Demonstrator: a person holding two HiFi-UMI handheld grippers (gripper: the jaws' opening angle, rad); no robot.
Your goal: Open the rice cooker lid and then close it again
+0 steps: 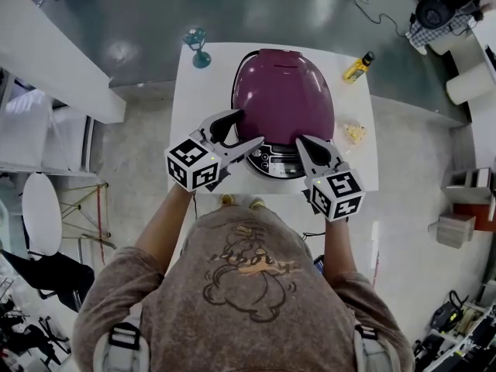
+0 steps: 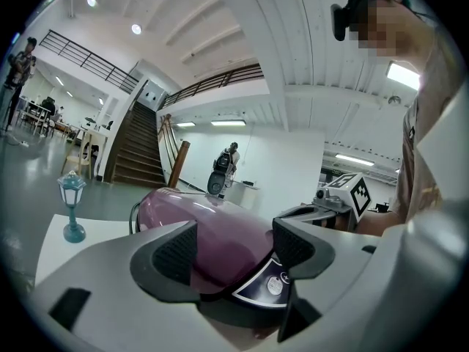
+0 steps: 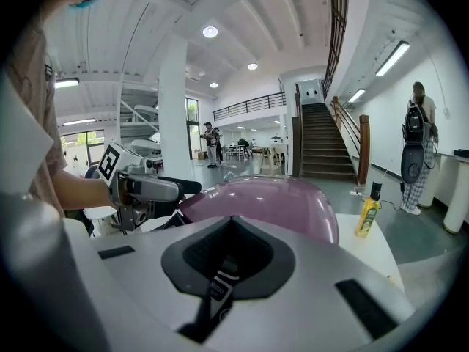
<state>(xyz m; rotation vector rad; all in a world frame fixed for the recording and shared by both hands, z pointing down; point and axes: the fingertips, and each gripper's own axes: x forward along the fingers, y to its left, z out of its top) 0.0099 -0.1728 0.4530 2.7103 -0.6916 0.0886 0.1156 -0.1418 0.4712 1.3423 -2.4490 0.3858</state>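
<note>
Head view says you're at the start: rice cooker (image 1: pixel 277 161) on the tabletop (image 1: pixel 194 84) right ahead, lid (image 1: pixel 283 91) down. Your left tool (image 1: pixel 248 128) is spread wide and empty; your right tool (image 1: pixel 304 144) is pinched together. Next, probably find the lid's release.

One desk (image 1: pixel 195 99) carries one purple rice cooker (image 1: pixel 283 95), one yellow bottle (image 1: pixel 358 67), one teal lamp ornament (image 1: pixel 198 47) and one pale crumpled scrap (image 1: pixel 355 132). Two grippers: left gripper (image 1: pixel 246 128), right gripper (image 1: pixel 305 145).
</note>
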